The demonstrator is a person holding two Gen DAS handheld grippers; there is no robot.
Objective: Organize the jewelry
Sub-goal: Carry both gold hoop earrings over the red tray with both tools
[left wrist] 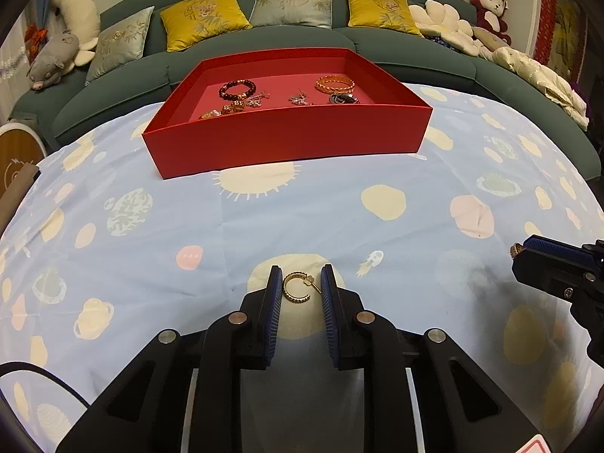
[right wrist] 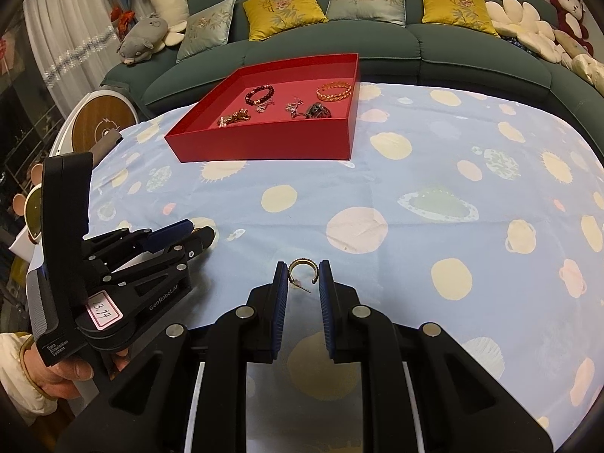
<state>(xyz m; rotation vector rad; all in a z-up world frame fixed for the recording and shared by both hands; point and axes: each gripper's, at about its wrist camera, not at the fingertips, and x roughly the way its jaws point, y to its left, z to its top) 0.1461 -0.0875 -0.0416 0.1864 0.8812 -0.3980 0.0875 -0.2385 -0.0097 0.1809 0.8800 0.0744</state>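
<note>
A red box (left wrist: 287, 139) stands on the far side of the table and holds a dark bead bracelet (left wrist: 237, 90), a gold bangle (left wrist: 335, 83) and several small pieces; it also shows in the right wrist view (right wrist: 264, 143). My left gripper (left wrist: 301, 287) is shut on a gold hoop earring (left wrist: 296, 287), which spans the gap between the pads. My right gripper (right wrist: 303, 277) is shut on a second gold hoop earring (right wrist: 302, 268). The right gripper shows at the right edge of the left wrist view (left wrist: 555, 264). The left gripper shows at the left of the right wrist view (right wrist: 196, 236).
A light blue tablecloth (left wrist: 339, 226) with planet prints covers the table. A green sofa (left wrist: 264, 41) with cushions and plush toys runs behind it. A round wooden stool (right wrist: 100, 120) stands at the table's left.
</note>
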